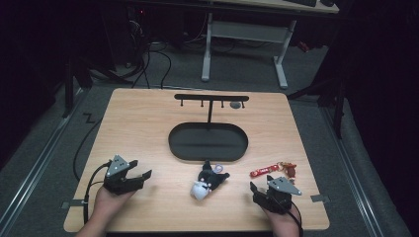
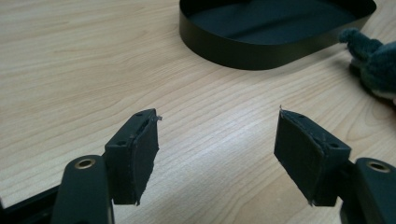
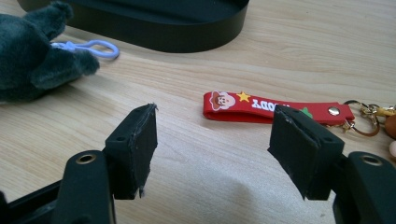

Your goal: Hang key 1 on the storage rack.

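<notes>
Resting agape — both tongs (image 1: 143,174) (image 1: 253,188) — beside plush (image 1: 208,180).

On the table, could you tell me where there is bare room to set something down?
The table's whole left part, between its left edge and the black tray, is bare. It is crowded near the front right: plush toy, red strap keychain.

A tray (image 1: 208,142) sits at the centre of the surface (image 1: 138,123) in the high view, with a hook stand (image 1: 211,98) rising from it toward the upper middle of the frame. Just below the tray lies a plush toy (image 1: 208,180), and to its right, lower right of centre, a strap keychain (image 1: 272,169). The left gripper (image 1: 132,173) rests at the lower left and the right gripper (image 1: 269,191) at the lower right, both on the surface.
</notes>
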`<state>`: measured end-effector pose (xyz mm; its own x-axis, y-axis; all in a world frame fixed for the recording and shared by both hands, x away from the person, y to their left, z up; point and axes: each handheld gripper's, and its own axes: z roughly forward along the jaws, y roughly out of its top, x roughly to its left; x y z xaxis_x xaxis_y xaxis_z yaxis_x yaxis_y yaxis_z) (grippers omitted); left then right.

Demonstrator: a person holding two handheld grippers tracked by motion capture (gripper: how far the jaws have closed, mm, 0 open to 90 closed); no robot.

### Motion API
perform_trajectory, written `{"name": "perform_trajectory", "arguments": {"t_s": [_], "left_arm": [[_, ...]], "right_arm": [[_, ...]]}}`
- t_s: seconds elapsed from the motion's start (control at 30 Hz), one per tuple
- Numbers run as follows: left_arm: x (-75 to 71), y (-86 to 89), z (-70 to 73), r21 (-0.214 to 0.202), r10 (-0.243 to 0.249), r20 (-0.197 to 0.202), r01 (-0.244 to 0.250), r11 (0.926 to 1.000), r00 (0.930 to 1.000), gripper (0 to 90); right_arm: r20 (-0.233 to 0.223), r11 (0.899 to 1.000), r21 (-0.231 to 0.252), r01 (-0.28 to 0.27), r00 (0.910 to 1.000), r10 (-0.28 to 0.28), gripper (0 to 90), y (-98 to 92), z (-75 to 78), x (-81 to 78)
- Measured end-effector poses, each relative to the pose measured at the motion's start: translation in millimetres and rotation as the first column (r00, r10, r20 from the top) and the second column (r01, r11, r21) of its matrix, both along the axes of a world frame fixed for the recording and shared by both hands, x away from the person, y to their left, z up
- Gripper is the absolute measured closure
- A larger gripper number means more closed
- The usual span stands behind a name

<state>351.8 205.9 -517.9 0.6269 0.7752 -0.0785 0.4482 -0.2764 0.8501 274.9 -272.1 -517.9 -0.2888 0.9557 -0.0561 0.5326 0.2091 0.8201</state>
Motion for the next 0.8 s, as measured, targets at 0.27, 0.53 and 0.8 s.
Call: {"name": "perform_trajectory", "arguments": {"t_s": [0.27,0.53,0.8], "left_arm": [[-0.7,-6.5,-1.9,0.031,-0.007,-0.001,0.007,0.9995,1.0000,30.7],[-6.3,-8.7,-2.6,0.082,-0.019,0.024,0.017,0.9965,0.9995,29.8],[-6.7,-6.8,-1.1,0.098,-0.011,0.035,0.007,0.9951,0.9993,28.0]], "right_arm": [[0.008,1.000,0.009,0.008,0.9999,-0.008,32.4,-9.1,-1.0,1.0],[0.009,1.000,0.013,-0.001,1.0000,0.001,32.4,-8.1,-0.7,3.5],[-0.003,1.000,0.019,-0.006,1.0000,0.006,31.7,-6.0,-0.6,7.1]]}}
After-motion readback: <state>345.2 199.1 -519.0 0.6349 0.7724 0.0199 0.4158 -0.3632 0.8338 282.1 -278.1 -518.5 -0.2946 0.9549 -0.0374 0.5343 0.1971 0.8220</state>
